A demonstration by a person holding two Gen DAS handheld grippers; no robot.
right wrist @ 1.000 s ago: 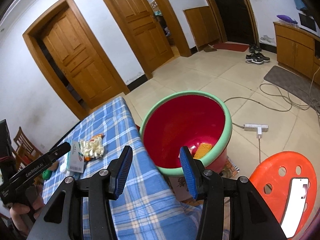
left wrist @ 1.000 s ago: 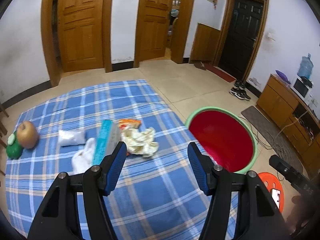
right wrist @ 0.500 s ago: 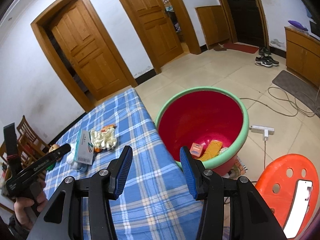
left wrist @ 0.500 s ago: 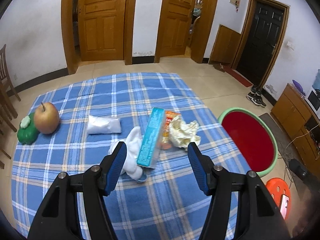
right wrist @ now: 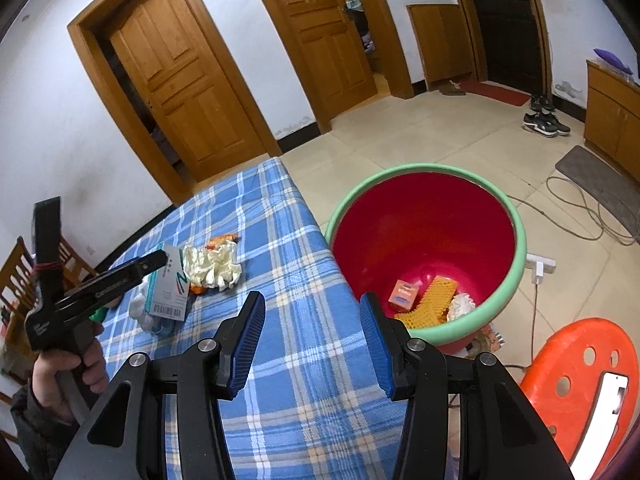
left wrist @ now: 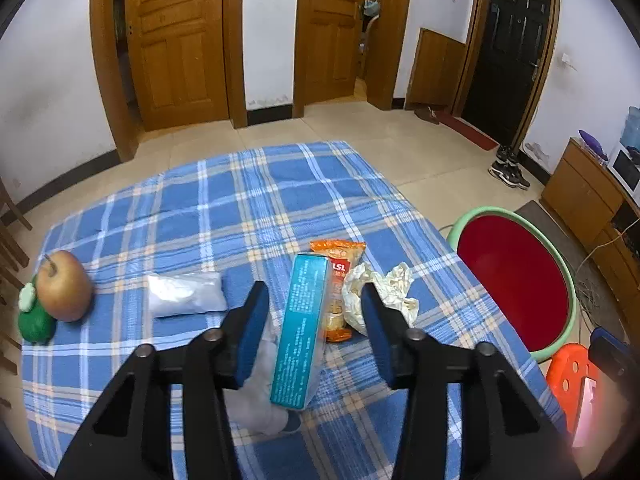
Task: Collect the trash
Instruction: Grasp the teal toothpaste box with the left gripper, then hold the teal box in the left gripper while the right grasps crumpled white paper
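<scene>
Moved: left gripper [left wrist: 312, 316] has come down over the teal box [left wrist: 300, 330], jaws closing around it, pads not yet touching.
Box: propped on white tissue [left wrist: 260, 400] on the checked tablecloth [left wrist: 240, 208].
Right gripper [right wrist: 312, 336]: half open, empty.
Meaning: grasp imminent; red bin [right wrist: 520, 248] waits just beside the table.

The left gripper [left wrist: 312, 320] had advanced over the checked tablecloth [left wrist: 224, 200] toward the teal carton [left wrist: 300, 332], which earlier lay ahead of its fingertips and now stood between them. Its jaws were closing, pads not yet on the carton. The right gripper [right wrist: 310, 340] had swung leftward: the red basin [right wrist: 424, 220] sat further right in its view, more trash visible inside.
</scene>
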